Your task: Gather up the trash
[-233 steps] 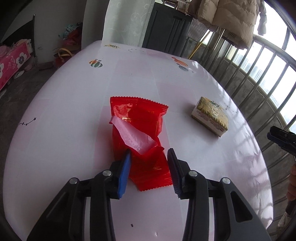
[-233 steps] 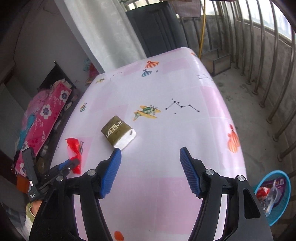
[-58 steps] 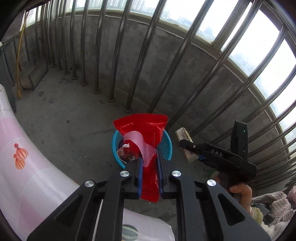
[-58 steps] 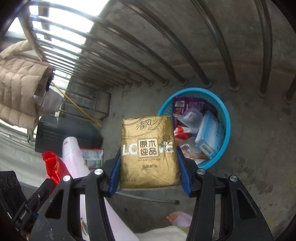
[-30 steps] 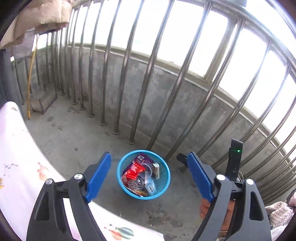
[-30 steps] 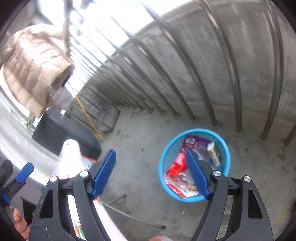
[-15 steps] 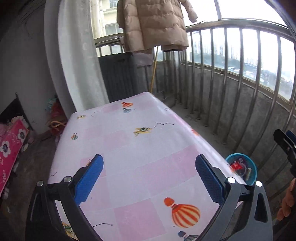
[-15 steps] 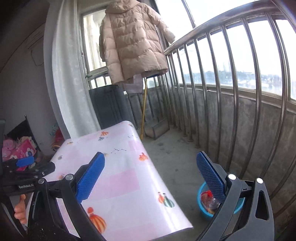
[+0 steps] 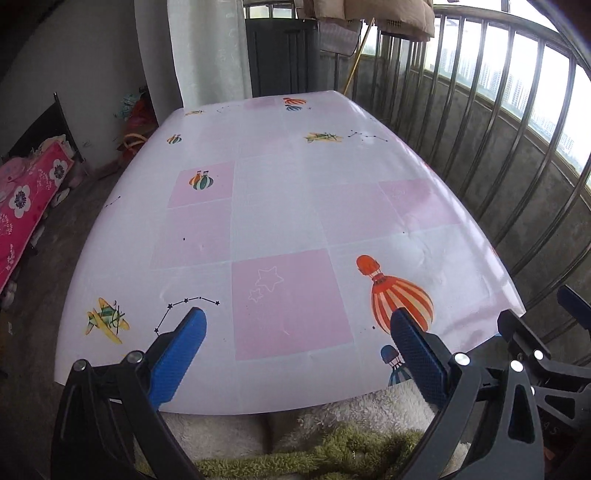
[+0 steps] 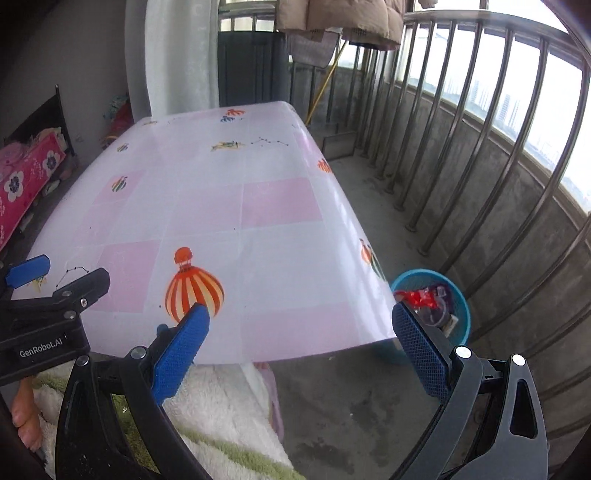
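Note:
My left gripper is open and empty, held low at the near edge of the pink patterned table. My right gripper is open and empty at the table's near right corner. The blue trash basket stands on the concrete floor beside the table, with the red wrapper and other trash inside. The tissue pack cannot be told apart among the trash. The table carries only printed balloons and planes. The left gripper's body shows at the right wrist view's left edge.
A metal balcony railing runs along the right. A dark cabinet and a white curtain stand behind the table. A beige coat hangs above. A pink floral bed lies at the left. Fluffy white-green cloth is below the grippers.
Both grippers dropped their trash into the basket, opened, and swung back from the basket to the table's near edge. In the last half second both moved lower and closer to the table.

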Motion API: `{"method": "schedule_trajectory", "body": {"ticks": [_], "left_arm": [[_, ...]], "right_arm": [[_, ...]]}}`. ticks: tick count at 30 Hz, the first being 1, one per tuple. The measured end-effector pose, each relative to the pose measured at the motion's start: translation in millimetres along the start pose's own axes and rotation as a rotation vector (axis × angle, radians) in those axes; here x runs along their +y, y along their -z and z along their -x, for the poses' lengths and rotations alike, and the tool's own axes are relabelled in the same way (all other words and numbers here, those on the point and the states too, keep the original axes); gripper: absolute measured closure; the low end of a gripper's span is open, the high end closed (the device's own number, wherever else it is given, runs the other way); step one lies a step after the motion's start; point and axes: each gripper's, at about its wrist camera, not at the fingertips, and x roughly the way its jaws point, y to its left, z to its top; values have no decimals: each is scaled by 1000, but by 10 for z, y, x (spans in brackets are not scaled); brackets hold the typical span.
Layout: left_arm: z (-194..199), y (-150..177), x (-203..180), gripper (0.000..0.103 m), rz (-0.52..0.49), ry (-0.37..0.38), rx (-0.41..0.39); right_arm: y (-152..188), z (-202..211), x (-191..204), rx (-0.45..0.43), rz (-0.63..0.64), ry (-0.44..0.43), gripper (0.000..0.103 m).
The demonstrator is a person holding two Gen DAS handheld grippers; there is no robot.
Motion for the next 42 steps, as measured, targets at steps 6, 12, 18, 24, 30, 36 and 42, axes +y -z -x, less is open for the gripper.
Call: {"method": "schedule_trajectory", "body": {"ticks": [6,12,18,24,30,36,42], "left_arm": [[2,-31,-33,5,-4,-23,-12],[-4,-64,-60,5,-10,-21,-8],[90,-105,-66,5,-9,-10,-31],[29,-105,-101,5,-12,-4,-9],[-40,-108,-159,5,-13,-10,15],[-54,-126,-189,5,-19,-19,12],[-64,-115,-188,5,-15,-16,19]], "right_arm": [[101,-47,25,51,-4,24,8],[84,-47,-17,47,-22,46,8],[13,89,-67,0,-60,55,8],[50,52,-57,-12,-32,82,8],[92,-41,-130,28,-64,74,8],[63,-81,-186,35,-85,67,8],[81,-85,-199,44,-85,79,8]]}}
